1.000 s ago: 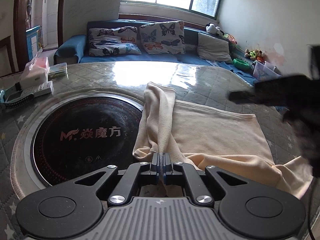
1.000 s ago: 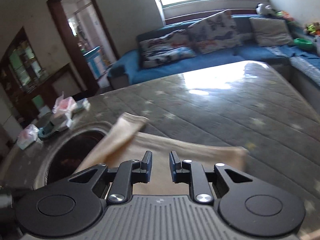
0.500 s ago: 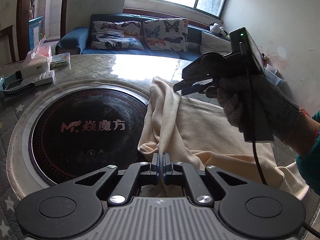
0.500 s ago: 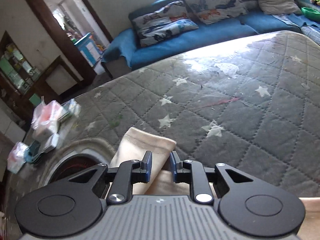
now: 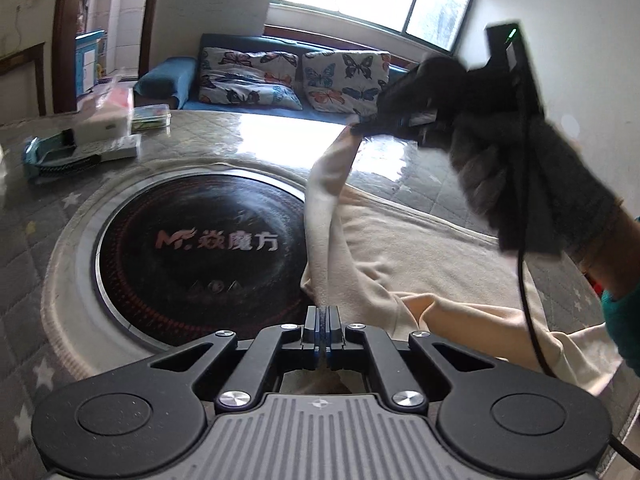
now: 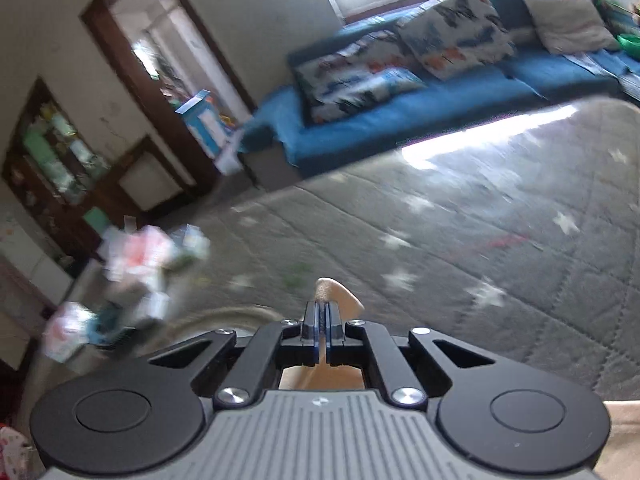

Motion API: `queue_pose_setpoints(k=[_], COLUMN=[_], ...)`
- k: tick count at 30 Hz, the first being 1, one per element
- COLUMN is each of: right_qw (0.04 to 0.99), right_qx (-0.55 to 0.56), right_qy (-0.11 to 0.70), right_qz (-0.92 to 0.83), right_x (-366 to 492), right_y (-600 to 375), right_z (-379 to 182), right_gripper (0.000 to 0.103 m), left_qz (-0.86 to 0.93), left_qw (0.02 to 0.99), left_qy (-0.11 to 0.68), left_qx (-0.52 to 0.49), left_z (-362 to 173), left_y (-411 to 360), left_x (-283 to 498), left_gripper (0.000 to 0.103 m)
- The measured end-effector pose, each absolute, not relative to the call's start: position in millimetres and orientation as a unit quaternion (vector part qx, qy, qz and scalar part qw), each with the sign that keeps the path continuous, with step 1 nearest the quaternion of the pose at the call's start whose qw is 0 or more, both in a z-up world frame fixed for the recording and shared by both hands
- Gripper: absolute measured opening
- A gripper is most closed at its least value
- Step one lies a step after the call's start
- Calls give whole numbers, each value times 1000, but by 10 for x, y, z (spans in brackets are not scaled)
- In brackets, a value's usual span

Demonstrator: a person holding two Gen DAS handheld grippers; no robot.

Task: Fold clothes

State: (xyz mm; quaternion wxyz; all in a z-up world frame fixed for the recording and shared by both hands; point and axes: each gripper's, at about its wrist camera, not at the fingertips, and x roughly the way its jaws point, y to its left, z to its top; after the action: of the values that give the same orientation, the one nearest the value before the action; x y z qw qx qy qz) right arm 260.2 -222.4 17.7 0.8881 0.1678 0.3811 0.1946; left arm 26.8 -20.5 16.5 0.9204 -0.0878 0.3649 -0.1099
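A cream long-sleeved top lies spread on the quilted tabletop just right of the round black induction cooktop, one sleeve drawn taut between two grippers. The left gripper is clamped on the sleeve near its shoulder end, at the cooktop's near right edge, while the right gripper, in a gloved hand, is clamped on the cuff beyond the cooktop's far right edge. The fabric looks light, soft and limp, likely to sag and bunch, so hems, cuffs and seams seem the surest holds.
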Motion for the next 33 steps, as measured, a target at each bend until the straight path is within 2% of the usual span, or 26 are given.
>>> queue_pose_setpoints(k=[11,23,27,33], right_qw=[860,791,784,802], right_qx=[121,33,26,-11], right_qy=[333,363,366,362], right_qz=[368,491,500,475], right_x=[1829,1021,842,793], right_y=[-1177,35,43,-371], right_z=[891,709,694,786], right_gripper=[2,4,9,9], left_qz=[-73,-35,-11,47], left_qw=[918,910,913,916], left_qy=[360,375,369,355], left_qx=[-147,-173,-174,-180], left_z=[101,-52,-17,59], left_y=[181,454,593,893], left_x=[-491,-922,-918,-816], left_gripper=[0,0,1,3])
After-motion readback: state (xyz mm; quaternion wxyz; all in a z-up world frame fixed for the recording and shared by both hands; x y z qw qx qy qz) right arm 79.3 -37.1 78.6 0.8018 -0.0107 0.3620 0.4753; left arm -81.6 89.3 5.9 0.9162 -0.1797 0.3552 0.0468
